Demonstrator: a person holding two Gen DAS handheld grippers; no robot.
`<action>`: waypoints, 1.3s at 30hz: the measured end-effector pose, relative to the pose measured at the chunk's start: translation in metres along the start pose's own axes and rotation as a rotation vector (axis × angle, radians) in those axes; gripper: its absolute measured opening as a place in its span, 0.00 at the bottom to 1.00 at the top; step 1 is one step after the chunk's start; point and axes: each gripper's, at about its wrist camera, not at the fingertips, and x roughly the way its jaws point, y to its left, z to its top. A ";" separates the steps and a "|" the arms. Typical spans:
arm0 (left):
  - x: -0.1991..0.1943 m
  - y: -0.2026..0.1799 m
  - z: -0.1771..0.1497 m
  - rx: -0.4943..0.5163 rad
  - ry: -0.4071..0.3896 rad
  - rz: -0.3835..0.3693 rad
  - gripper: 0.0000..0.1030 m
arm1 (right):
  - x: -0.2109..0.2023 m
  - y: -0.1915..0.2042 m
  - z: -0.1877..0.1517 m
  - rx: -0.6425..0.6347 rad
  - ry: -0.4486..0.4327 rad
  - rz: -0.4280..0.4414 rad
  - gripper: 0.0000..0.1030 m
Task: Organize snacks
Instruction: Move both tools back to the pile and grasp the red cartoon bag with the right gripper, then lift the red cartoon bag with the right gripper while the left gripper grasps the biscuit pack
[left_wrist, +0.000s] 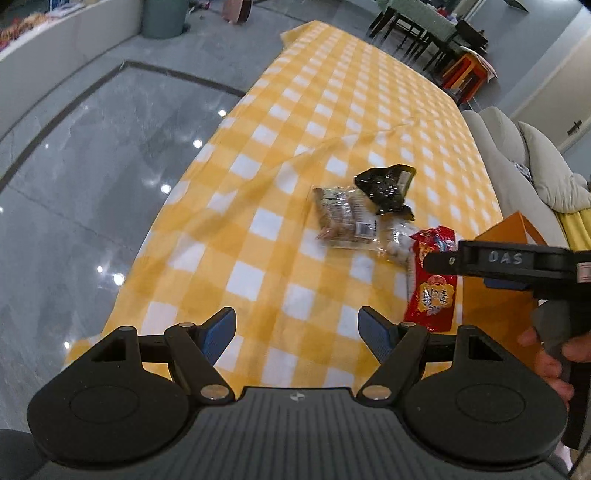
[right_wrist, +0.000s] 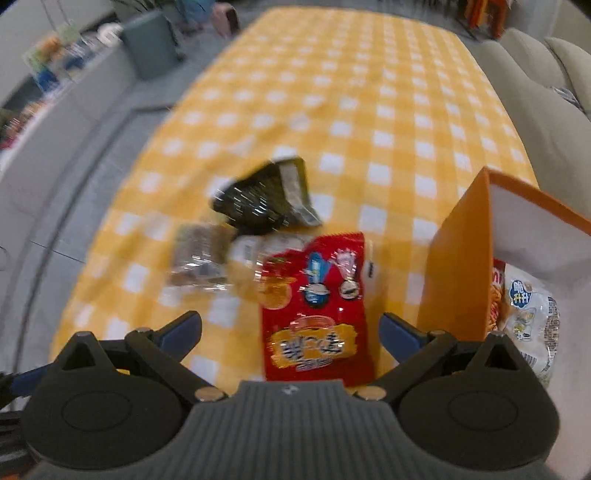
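While both tools hang above the yellow-and-white checked tablecloth (left_wrist: 295, 122), the left gripper (left_wrist: 297, 334) has its blue-padded fingers (left_wrist: 221, 328) spread wide with nothing between them, only bare cloth below. The right gripper (right_wrist: 290, 332) is likewise spread — its jaws stand apart over the near end of a red snack packet (right_wrist: 317, 314), which lies flat on the cloth and is not pinched by either pad. In the left wrist view that same gripper comes in from the right edge, a hand (left_wrist: 554, 354) wrapped around its grip. Just beyond the red packet lies a small cluster of snacks touching or overlapping one another: a clear packet of brown biscuits (left_wrist: 343, 218), a clear packet of pale round sweets (left_wrist: 400, 242) and a crumpled black wrapper (left_wrist: 388, 184) at the far side. To the right of the red packet stands an orange box (right_wrist: 458, 266) with a white inside — already in it are a white snack bag (right_wrist: 532, 314) and the edge of another red-and-orange packet (right_wrist: 496, 295). Beyond the table's right edge sits a pale sofa (left_wrist: 517, 155); grey polished floor (left_wrist: 92, 166) lies to the left.
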 end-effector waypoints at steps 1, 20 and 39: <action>0.002 0.003 0.001 -0.009 0.004 -0.002 0.86 | 0.007 0.001 0.002 -0.003 0.017 -0.016 0.97; 0.000 0.034 0.006 -0.127 0.048 -0.117 0.86 | 0.061 0.018 0.001 -0.197 0.123 -0.162 0.72; 0.016 0.032 -0.001 -0.170 0.065 0.006 0.86 | 0.034 0.043 -0.072 -0.028 -0.114 -0.045 0.67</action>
